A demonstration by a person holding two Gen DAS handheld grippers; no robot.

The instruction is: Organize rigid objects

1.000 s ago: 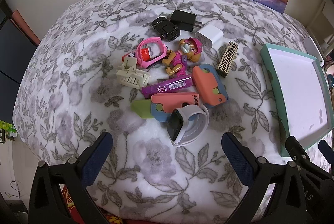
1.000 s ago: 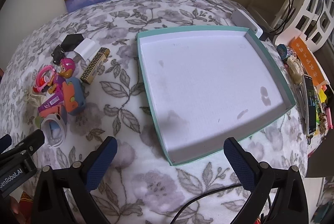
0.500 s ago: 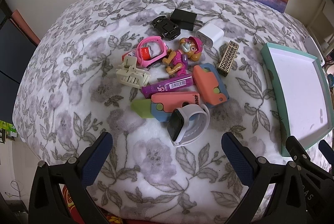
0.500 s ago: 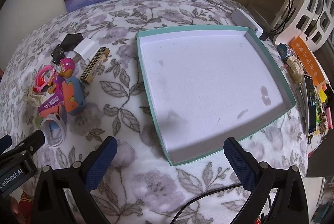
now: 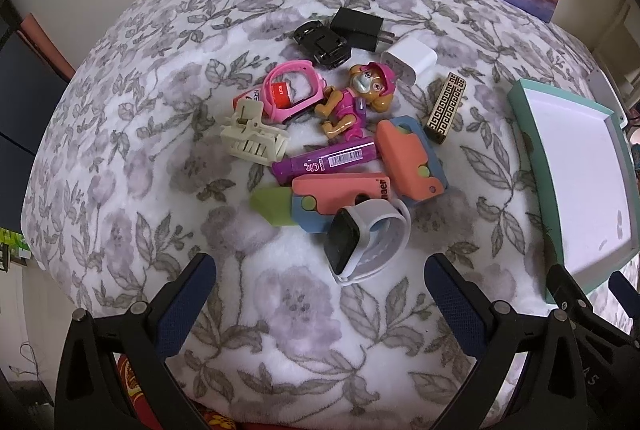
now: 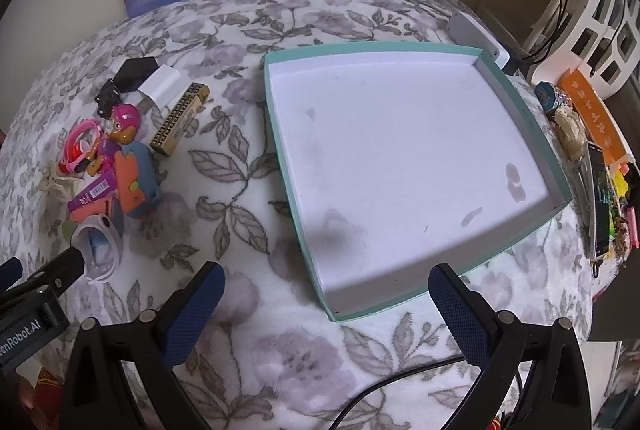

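Both grippers, left [image 5: 320,294] & right [image 6: 326,304], hover w/ jaws wide, holding nothing, since the toy pile [image 5: 340,149] sits unsorted on the surface beside the empty tray [image 6: 280,133].

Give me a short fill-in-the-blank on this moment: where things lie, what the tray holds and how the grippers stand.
1. The teal tray holds ____ objects.
2. Both the left gripper and the right gripper have their jaws ____.
3. The pile's item nearest the left gripper is the grey ____, resting partly on the salmon-and-blue toy.
4. The purple tube lies between the cream hair claw and a ____-and-blue toy.

Missing words: no; open; smartwatch; salmon
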